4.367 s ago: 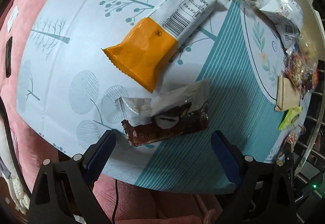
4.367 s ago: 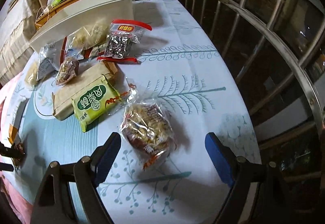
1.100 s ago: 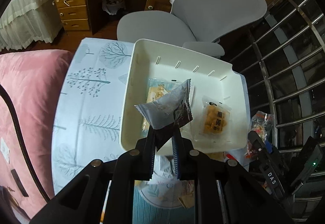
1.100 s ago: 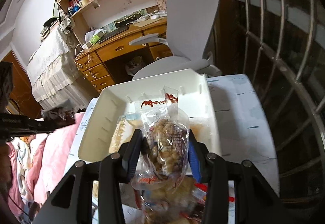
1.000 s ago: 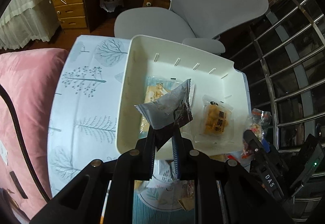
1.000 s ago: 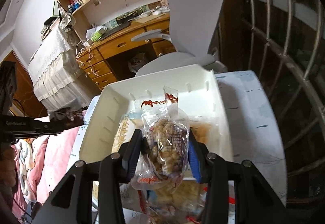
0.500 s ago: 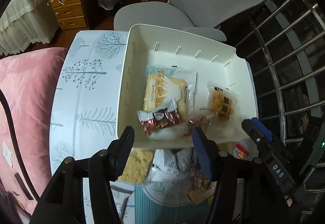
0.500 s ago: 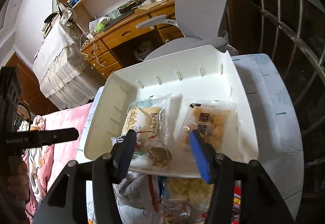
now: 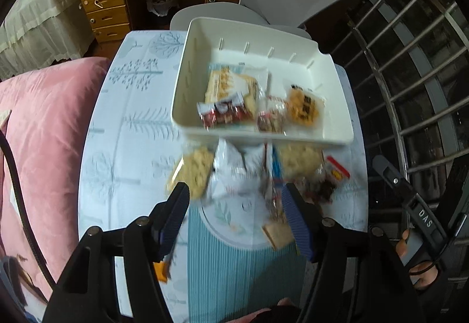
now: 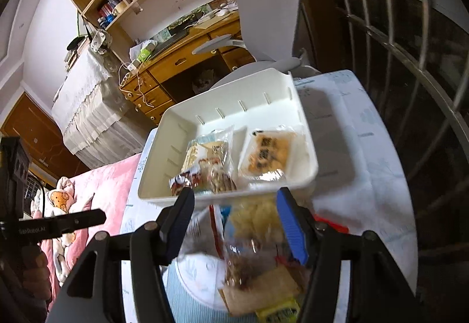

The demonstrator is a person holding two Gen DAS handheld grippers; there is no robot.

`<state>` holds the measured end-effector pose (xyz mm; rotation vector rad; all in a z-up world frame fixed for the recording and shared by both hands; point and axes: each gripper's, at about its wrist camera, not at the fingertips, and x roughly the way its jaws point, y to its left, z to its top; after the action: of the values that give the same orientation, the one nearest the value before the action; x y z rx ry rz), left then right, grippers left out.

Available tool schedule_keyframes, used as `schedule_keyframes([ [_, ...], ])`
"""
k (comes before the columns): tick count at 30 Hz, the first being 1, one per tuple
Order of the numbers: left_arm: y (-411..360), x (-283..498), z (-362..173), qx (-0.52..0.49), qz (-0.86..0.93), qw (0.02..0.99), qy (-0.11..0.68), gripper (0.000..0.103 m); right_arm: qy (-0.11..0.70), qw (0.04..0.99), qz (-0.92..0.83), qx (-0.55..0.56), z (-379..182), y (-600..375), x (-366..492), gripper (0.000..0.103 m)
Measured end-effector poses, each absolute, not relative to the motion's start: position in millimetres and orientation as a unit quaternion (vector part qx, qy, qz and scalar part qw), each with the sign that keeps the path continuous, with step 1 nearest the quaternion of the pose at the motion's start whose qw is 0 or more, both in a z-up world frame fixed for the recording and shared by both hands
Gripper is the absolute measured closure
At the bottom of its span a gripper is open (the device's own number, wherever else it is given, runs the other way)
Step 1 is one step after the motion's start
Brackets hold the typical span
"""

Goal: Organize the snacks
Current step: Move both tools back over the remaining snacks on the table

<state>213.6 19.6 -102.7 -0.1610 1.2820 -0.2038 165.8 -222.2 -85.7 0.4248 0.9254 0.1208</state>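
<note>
Both tools point(image 9: 236, 205) point(image 10: 234, 216) hang spread and empty just short of the snack-filled bin point(image 9: 337, 94).

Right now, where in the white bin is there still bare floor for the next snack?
The white bin has bare floor along its far wall, behind the yellow cracker pack, and in its near right corner beside the orange pastry pack. The near middle is crowded, as is the loose snack pile before it.

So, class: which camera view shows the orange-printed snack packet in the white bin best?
The right wrist view: the orange-printed packet lies large and nearly face-on against the white bin's right wall, its dark print visible though unreadable. The left wrist view shows the same packet smaller and blurred by motion.
</note>
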Motion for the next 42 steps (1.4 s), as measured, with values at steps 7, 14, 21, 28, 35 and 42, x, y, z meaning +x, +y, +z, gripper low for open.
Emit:
schedule_keyframes([
  [7,17.0,148.2,-97.1,-0.065,-0.083,0.798,0.594,0.039,0.449,0.865,0.05,0.219,-83.4,-239.1,107.2,0.044],
  [14,21.8,91.7,-101.7,-0.062,-0.068,0.796,0.598,0.039,0.468,0.851,0.048,0.233,-91.8,-244.7,56.9,0.043],
  [21,25.3,53.1,-115.5,-0.039,-0.037,0.786,0.615,0.039,0.496,0.827,0.047,0.259,-112.7,-246.9,22.0,0.043],
  [28,43.3,27.6,-140.0,-0.031,-0.002,0.766,0.642,0.039,0.535,0.786,0.053,0.304,-145.6,-246.1,0.5,0.043],
  [35,70.3,19.8,-162.0,-0.044,0.026,0.757,0.651,0.039,0.55,0.759,0.045,0.347,-174.1,-240.1,-6.3,0.043],
  [42,79.3,27.9,-175.9,-0.016,0.014,0.782,0.622,0.033,0.561,0.729,0.031,0.39,-199.4,-231.7,-7.6,0.043],
])
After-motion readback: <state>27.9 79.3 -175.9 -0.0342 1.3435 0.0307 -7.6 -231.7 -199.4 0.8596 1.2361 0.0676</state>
